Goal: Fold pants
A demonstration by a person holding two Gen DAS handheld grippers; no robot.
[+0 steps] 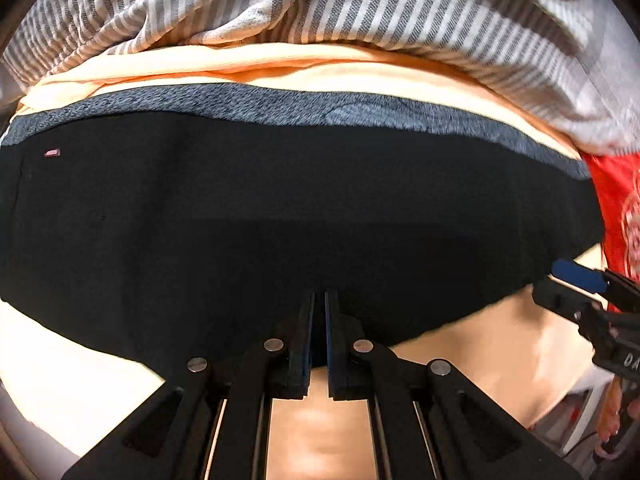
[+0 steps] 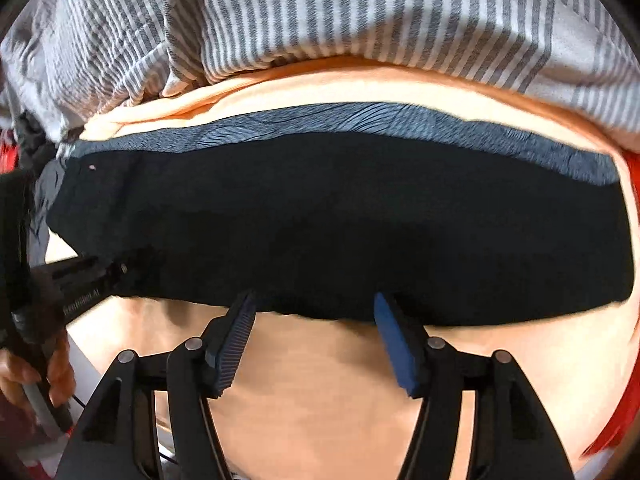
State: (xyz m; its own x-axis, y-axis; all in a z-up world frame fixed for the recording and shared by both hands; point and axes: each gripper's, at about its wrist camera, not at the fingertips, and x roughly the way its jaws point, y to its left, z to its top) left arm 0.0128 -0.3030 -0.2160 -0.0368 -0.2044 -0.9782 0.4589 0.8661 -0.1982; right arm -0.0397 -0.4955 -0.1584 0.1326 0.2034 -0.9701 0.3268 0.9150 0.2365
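Observation:
Black pants [image 1: 280, 208] lie folded into a long band across a peach bed sheet [image 1: 480, 344]. My left gripper [image 1: 319, 300] points down at their near edge and is shut on the black cloth, which rises toward the fingers. The same pants [image 2: 340, 220] fill the middle of the right wrist view. There my right gripper [image 2: 316, 300] stands open, its blue pads [image 2: 394, 340] apart at the near hem and pressing on nothing. The right gripper [image 1: 568, 284] shows at the pants' right end, the left gripper [image 2: 116, 268] at their left end.
A blue-grey patterned cloth [image 1: 280, 104] sticks out from under the pants' far edge. Behind it a grey-and-white striped duvet [image 1: 360, 4] is bunched up. Red fabric [image 1: 616, 200] lies at the right. A hand [image 2: 24, 376] holds the left gripper's handle.

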